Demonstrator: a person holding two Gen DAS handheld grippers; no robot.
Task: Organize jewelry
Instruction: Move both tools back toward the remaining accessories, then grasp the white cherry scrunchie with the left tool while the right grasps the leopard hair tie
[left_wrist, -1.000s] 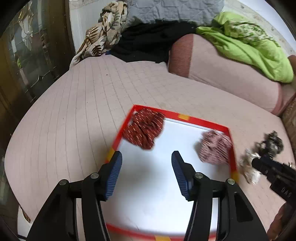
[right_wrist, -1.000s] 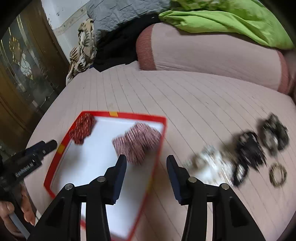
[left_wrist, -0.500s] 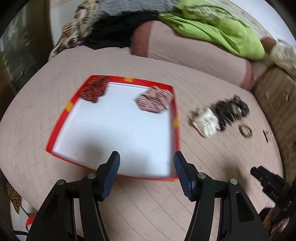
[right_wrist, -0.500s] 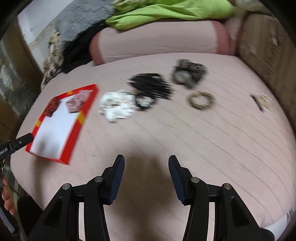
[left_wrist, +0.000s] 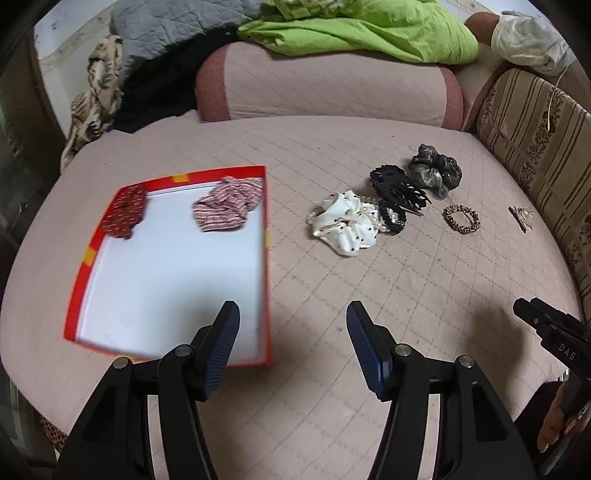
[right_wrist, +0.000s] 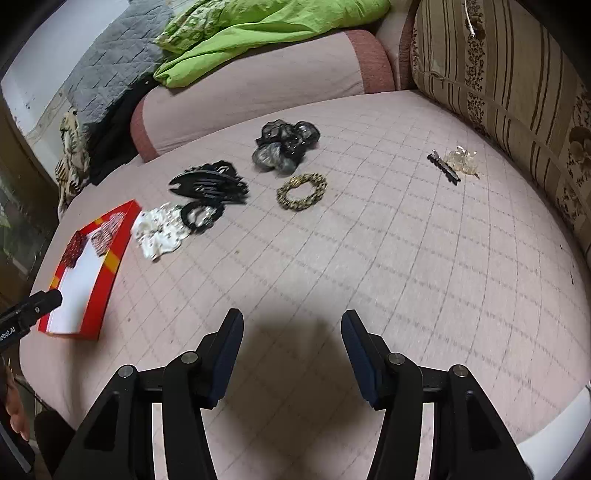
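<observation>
Pink quilted bed (left_wrist: 332, 280) is the workspace, green blanket (left_wrist: 369, 33) piled behind. Both grippers hang low at the near edge, left gripper (left_wrist: 293, 328) and right gripper (right_wrist: 291, 332) with fingers spread wide and nothing in them. Further out sits the red tray (left_wrist: 266, 229) holding a dark red scrunchie (left_wrist: 125, 214) and a striped scrunchie (left_wrist: 225, 206). Still loose on the bed: white dotted scrunchie (left_wrist: 347, 225) touching a black beaded band (left_wrist: 392, 219), black claw clip (left_wrist: 399, 186), grey scrunchie (left_wrist: 436, 170), leopard band (left_wrist: 461, 218), and a small clip (right_wrist: 452, 164) well apart. My worry: that white/black clump is tangled close, so a grab might drag both, and soft bedding could let the fingers snag the quilt
</observation>
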